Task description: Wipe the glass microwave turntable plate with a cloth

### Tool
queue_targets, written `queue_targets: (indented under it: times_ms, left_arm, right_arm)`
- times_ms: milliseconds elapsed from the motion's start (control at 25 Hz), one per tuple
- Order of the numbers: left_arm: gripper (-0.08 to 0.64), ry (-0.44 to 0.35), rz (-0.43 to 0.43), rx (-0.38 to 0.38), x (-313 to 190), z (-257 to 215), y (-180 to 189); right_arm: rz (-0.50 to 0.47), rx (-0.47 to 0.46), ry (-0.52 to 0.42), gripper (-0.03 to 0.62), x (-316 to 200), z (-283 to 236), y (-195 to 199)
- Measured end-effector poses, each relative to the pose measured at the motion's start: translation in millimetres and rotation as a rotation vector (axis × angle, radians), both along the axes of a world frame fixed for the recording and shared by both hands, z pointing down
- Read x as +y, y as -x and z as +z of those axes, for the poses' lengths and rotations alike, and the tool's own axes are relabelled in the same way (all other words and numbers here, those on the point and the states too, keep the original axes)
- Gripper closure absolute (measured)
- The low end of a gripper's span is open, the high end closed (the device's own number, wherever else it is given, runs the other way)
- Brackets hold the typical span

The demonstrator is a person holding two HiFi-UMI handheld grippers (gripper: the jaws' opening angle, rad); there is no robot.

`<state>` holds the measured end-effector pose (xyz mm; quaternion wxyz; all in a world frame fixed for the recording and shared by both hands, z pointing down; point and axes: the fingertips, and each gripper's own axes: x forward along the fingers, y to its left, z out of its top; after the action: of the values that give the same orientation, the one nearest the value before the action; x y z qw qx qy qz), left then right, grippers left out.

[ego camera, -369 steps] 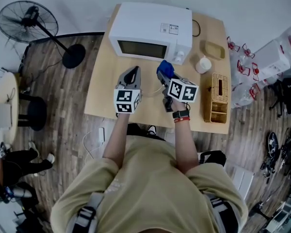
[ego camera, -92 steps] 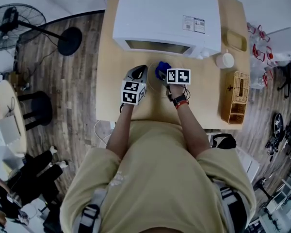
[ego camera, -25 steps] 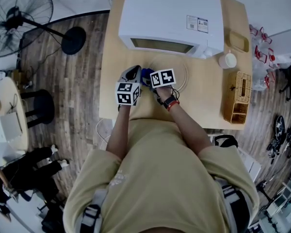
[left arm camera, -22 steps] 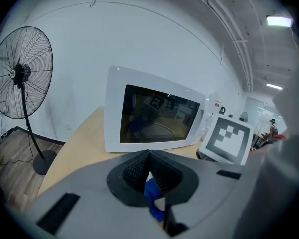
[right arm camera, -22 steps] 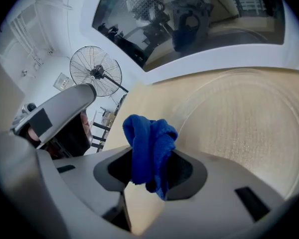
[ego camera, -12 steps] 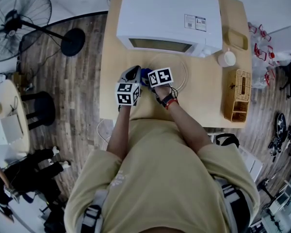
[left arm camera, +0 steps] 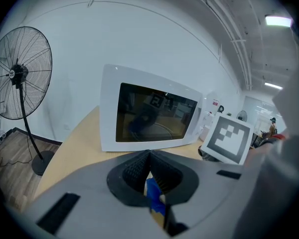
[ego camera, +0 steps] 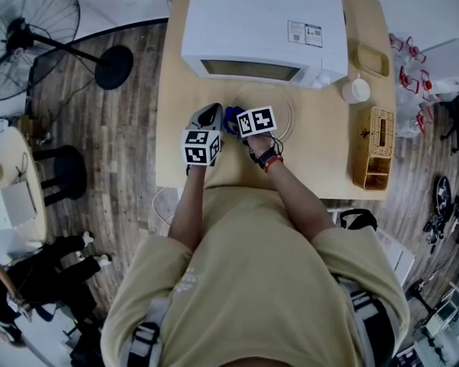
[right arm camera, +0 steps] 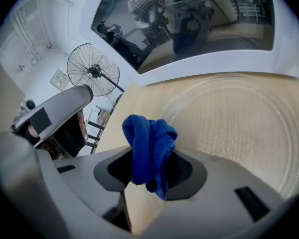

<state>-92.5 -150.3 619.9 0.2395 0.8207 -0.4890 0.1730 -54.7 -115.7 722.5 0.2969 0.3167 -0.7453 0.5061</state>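
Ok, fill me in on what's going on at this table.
A person holds a gripper in each hand at the light wooden table. The right gripper has its jaws clamped on a bunched blue cloth at the left rim of the clear glass turntable plate, which lies flat in front of the white microwave. The left gripper is alongside, jaws together.

Beyond the left hand-held gripper, jaws together — white microwave, standing fan leftward.

Wood floor, black pedestal fan
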Motion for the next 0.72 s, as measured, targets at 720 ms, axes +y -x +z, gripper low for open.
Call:
queue_targets:
  times_ms: [720]
  left_arm:
    - [0.548,0.015,0.088,0.013,11,8,-43]
  right_arm:
    - [0.117,0.058,-0.018,0.420,0,0,-71]
